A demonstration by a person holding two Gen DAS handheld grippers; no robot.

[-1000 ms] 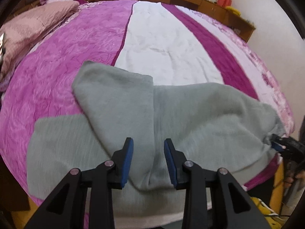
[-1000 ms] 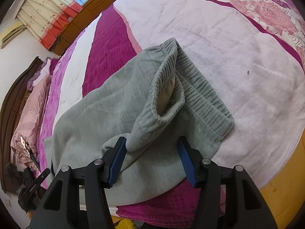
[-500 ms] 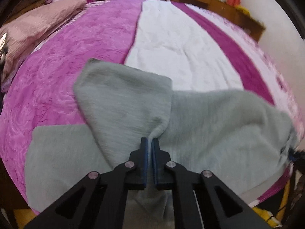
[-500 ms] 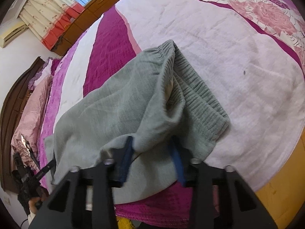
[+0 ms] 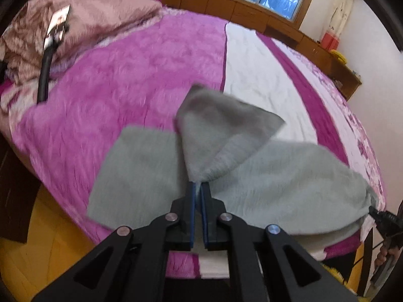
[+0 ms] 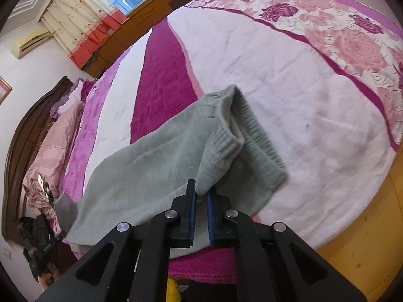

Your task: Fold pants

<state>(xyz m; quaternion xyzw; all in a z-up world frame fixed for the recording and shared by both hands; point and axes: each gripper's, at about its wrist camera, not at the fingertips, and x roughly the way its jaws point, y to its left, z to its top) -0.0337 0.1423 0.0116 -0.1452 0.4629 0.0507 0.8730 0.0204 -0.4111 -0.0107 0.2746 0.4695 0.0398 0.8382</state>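
Grey-green fleece pants point(image 5: 277, 176) lie across the near edge of a bed. My left gripper point(image 5: 198, 188) is shut on a pinch of the pants' near edge where the legs meet, and the fabric fans up from its blue pads. One leg point(image 5: 136, 173) lies flat to the left; the other point(image 5: 224, 120) is folded over, angled up and right. In the right wrist view my right gripper point(image 6: 201, 193) is shut on the near corner of the ribbed waistband point(image 6: 252, 136), lifting it off the bed. The other gripper shows at each view's edge.
The bed has a magenta, white and pink floral bedspread point(image 6: 289, 80). A pink quilt point(image 5: 83, 22) is piled at the headboard end with a phone on a stand point(image 5: 54, 27). Wooden cabinets point(image 5: 252, 12) line the far wall. Yellow floor point(image 6: 365, 239) lies beside the bed.
Both grippers went from open to shut on the pants. The left one shifted sideways with the fabric, pulling it along; the right one rose a little, lifting the waistband.
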